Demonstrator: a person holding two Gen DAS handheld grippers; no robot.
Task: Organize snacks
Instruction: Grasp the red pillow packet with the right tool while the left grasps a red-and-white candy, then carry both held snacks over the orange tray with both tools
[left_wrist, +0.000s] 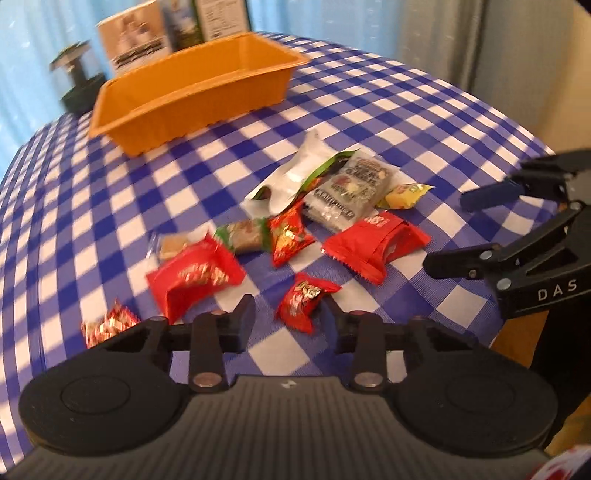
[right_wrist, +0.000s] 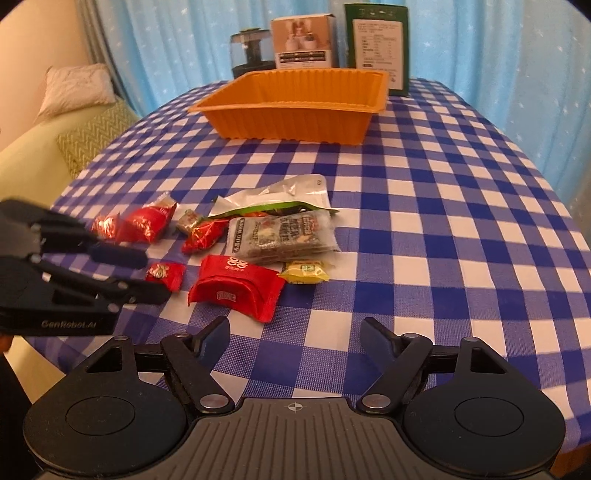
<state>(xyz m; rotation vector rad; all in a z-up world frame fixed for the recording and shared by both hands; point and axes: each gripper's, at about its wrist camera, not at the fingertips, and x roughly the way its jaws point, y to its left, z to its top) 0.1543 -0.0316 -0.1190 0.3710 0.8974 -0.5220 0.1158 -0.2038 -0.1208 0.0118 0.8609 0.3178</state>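
Boxes (right_wrist: 304, 40) and a dark jar (right_wrist: 248, 51) stand at the far edge of the checked tablecloth (right_wrist: 443, 221), behind the orange tray (right_wrist: 295, 110), its long axis running left-right. Snacks lie scattered mid-table: red packets, a grey packet (right_wrist: 280, 236), a yellow candy (right_wrist: 304, 273). A small red candy (left_wrist: 303, 295) lies just ahead of the left gripper (left_wrist: 288, 306), jaws apart. The right gripper (right_wrist: 295, 332) is spread wide, holding nothing.
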